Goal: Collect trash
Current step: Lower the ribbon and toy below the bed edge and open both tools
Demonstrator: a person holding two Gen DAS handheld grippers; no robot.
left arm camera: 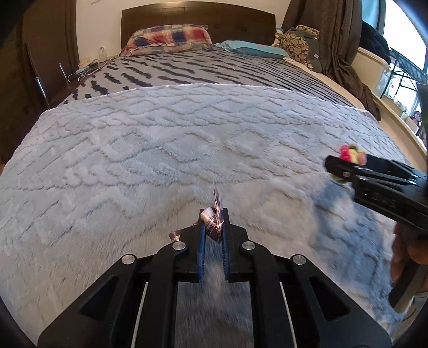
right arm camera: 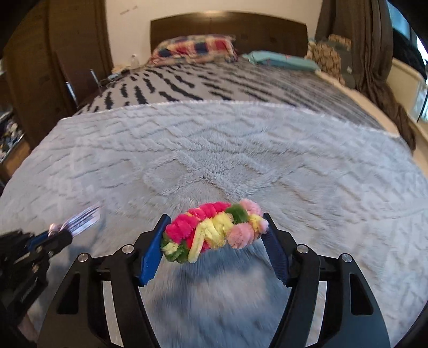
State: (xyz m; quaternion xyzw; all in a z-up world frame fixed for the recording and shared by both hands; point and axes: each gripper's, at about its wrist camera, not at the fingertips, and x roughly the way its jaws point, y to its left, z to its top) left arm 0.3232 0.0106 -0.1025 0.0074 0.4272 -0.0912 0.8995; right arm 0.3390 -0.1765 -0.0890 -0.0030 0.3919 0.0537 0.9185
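My left gripper [left arm camera: 213, 219] is shut on a crumpled silvery wrapper [left arm camera: 212, 223], held just above the fluffy pale-blue blanket [left arm camera: 160, 150]. It also shows at the left of the right wrist view [right arm camera: 57, 231], with the wrapper [right arm camera: 83, 218] sticking out of it. My right gripper [right arm camera: 215, 226] is shut on a bundle of pink, yellow and green pipe cleaners [right arm camera: 214, 231], held between both blue pads above the blanket [right arm camera: 214, 150]. In the left wrist view the right gripper [left arm camera: 347, 166] is at the right, with the bundle [left arm camera: 351, 155] at its tip.
The blanket covers the near half of a bed with a grey-and-black patterned cover [left arm camera: 200, 72]. A plaid pillow [left arm camera: 171, 37] and a teal pillow [left arm camera: 254, 49] lie by the dark headboard [left arm camera: 198, 16]. A nightstand [left arm camera: 85, 67] stands left, curtains [left arm camera: 339, 40] right.
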